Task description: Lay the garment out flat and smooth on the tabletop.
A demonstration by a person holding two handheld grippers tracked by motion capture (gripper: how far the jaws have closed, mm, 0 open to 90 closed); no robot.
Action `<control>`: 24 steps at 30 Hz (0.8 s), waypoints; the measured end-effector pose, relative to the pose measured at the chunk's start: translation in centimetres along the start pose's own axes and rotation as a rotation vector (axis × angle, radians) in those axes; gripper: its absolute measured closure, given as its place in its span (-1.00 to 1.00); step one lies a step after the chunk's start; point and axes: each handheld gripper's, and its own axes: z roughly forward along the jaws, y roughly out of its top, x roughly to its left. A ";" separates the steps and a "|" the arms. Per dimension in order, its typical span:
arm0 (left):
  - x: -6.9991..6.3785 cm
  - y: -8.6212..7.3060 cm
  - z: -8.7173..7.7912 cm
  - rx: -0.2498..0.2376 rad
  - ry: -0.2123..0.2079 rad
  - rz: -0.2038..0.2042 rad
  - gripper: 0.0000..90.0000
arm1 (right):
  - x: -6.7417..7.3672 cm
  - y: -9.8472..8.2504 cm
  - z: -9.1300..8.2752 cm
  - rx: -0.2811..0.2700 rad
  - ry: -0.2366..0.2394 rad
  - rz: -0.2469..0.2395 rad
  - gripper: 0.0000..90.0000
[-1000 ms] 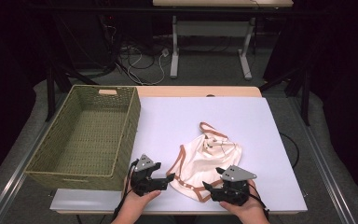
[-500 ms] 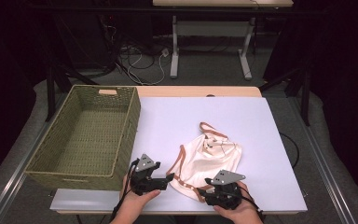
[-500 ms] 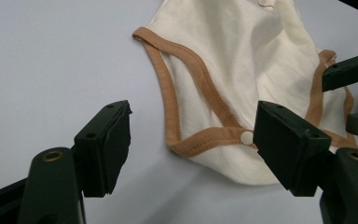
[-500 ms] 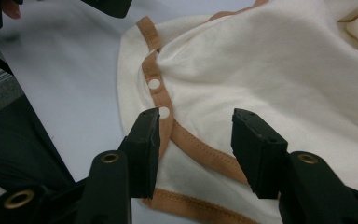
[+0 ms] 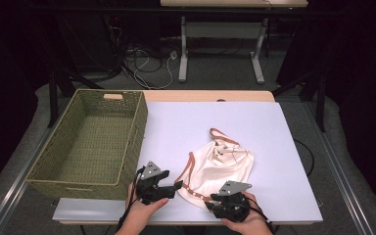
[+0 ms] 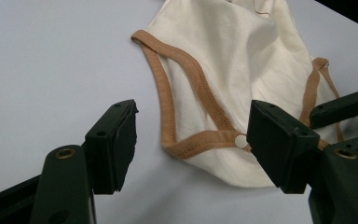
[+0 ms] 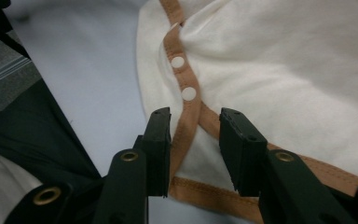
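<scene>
Garment [image 5: 222, 169] of cream cloth with tan trim lies crumpled near the front edge of the table [image 5: 274, 127], right of the basket [image 5: 93, 142], which holds nothing yet. By the look of it the work is only starting: nothing is lifted or folded. The right claw [image 7: 193, 133] has just been closing, and its jaws straddle the tan trim [image 7: 186, 121] below two snaps [image 7: 182, 79], narrowly spread and not yet pinching. The left claw [image 6: 191, 140] is spread wide, with the hem corner [image 6: 200, 140] between its jaws, untouched. Gripping both edges, lifting and any move to the basket remain.
</scene>
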 end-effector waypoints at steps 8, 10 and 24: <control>-0.1 0.0 0.1 0.008 0.003 0.024 -0.25 | 0.4 0.1 0.2 0.032 0.037 -0.013 0.76; -0.1 0.1 0.1 0.007 0.003 0.026 -0.25 | 0.5 0.1 0.2 0.038 0.045 -0.010 0.84; -0.2 0.0 0.2 0.009 -0.009 0.052 -0.17 | 0.2 0.3 -0.4 0.065 0.040 -0.015 1.00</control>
